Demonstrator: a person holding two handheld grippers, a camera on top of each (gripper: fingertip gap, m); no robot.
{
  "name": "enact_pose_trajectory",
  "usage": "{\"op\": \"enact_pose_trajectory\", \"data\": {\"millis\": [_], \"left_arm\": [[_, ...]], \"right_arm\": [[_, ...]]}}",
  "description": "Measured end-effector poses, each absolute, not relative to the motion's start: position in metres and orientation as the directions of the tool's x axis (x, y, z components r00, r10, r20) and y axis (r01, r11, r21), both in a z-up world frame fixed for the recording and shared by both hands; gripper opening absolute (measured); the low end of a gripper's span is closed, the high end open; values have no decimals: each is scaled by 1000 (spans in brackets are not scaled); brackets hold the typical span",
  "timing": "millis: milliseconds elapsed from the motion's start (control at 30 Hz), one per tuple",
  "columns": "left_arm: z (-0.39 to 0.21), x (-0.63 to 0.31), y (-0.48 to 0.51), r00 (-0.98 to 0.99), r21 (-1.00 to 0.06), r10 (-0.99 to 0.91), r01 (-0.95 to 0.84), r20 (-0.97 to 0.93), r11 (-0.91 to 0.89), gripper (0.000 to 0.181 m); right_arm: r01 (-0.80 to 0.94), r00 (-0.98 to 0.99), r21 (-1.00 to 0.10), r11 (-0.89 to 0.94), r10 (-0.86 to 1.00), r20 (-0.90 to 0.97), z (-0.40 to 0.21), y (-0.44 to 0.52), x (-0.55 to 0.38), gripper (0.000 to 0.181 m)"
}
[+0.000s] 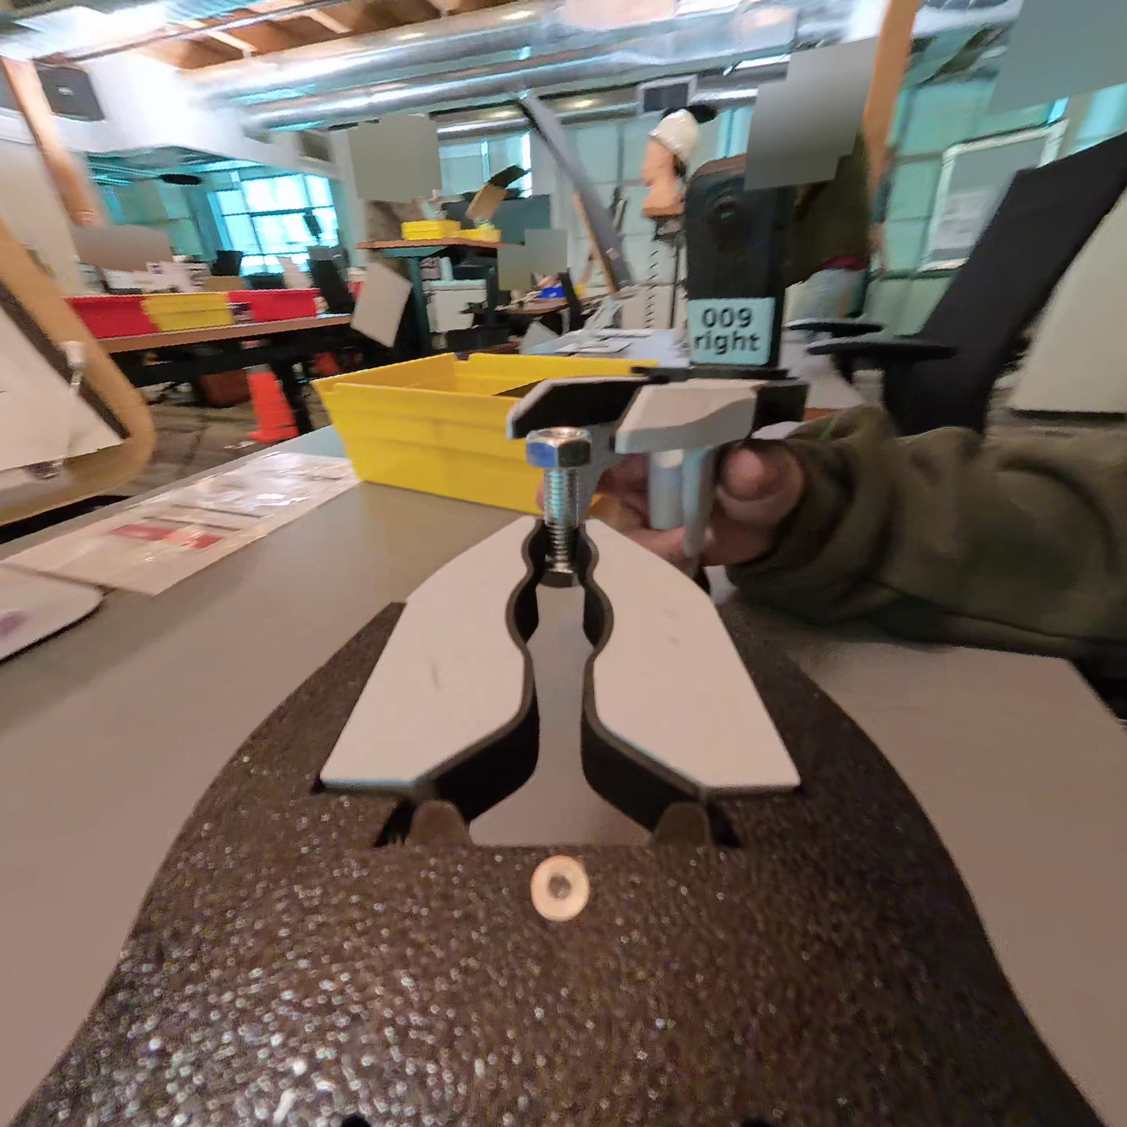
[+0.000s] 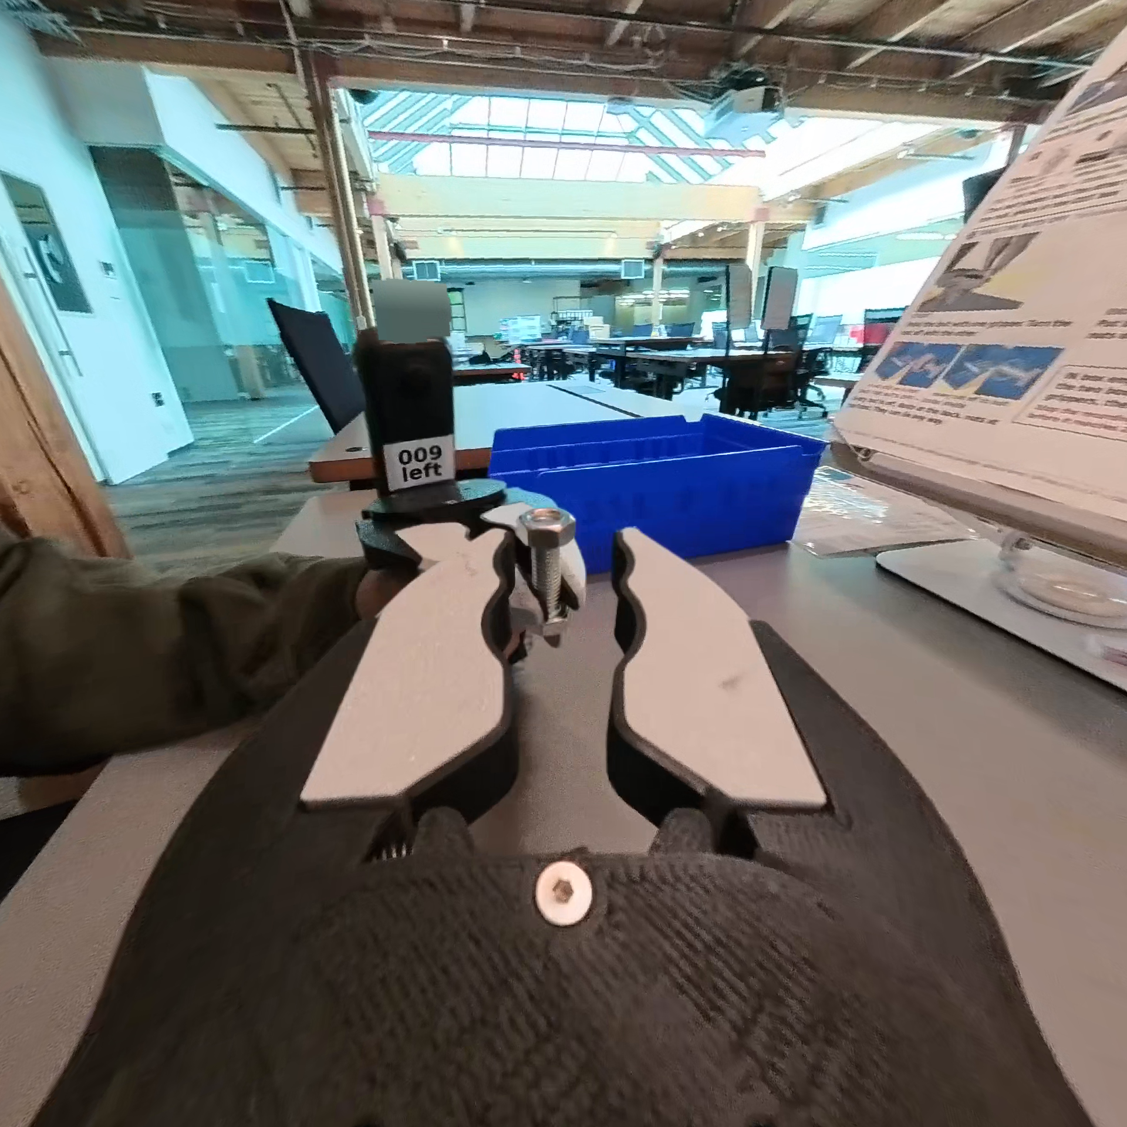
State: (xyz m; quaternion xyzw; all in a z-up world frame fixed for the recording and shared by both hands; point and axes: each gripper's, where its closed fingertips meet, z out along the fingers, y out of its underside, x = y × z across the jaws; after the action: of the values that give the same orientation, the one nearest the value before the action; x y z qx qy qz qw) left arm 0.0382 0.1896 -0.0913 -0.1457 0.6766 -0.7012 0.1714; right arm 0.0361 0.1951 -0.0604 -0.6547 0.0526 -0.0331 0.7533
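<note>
A silver hex-head steel bolt (image 1: 558, 488) is held upright, head up, with its lower threads clamped between the tips of the left gripper (image 1: 560, 558), whose grey fingers (image 1: 454, 658) are closed on it above the grey bench (image 1: 183, 701). A hex nut (image 2: 552, 623) is seen at the bolt's lower end, at the clamping point.

The right gripper (image 2: 558, 570) is spread open; the bolt and the left gripper's tips lie between its fingers (image 2: 701, 665), nearer the left one, and whether that finger touches the bolt cannot be told. In the left wrist view the right gripper is seen from the side, just behind and above the bolt head, held by a hand (image 1: 732, 506) in an olive-green sleeve (image 1: 951, 518).

Beyond the left gripper a yellow plastic bin (image 1: 427, 427) stands on the bench. Beyond the right gripper a blue plastic bin (image 2: 658, 488) stands, and to its right a printed instruction sheet on a tilted stand (image 2: 1000, 341).
</note>
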Motion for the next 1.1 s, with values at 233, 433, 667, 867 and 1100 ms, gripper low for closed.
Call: {"op": "enact_pose_trajectory", "data": {"millis": [233, 433, 667, 867, 1100], "left_arm": [[-98, 45, 188, -868, -998, -493, 51, -62, 36, 9], [-101, 39, 184, -896, -998, -441, 34, -51, 47, 9], [-79, -44, 170, -984, -991, 166, -79, 61, -104, 9], [-84, -36, 169, -992, -994, 110, -65, 55, -89, 9], [-89, -4, 178, -994, -996, -98, -50, 57, -79, 9]], "right_arm": [[1, 982, -991, 135, -186, -25, -63, 204, 40, 18], [-32, 991, -995, 89, -126, -43, -67, 203, 38, 17], [-156, 905, -977, 144, 417, -83, -45, 190, -34, 17], [-168, 893, -963, 212, 447, -58, -32, 183, -37, 17], [392, 647, -907, 152, -747, 153, 9, 77, 103, 17]]}}
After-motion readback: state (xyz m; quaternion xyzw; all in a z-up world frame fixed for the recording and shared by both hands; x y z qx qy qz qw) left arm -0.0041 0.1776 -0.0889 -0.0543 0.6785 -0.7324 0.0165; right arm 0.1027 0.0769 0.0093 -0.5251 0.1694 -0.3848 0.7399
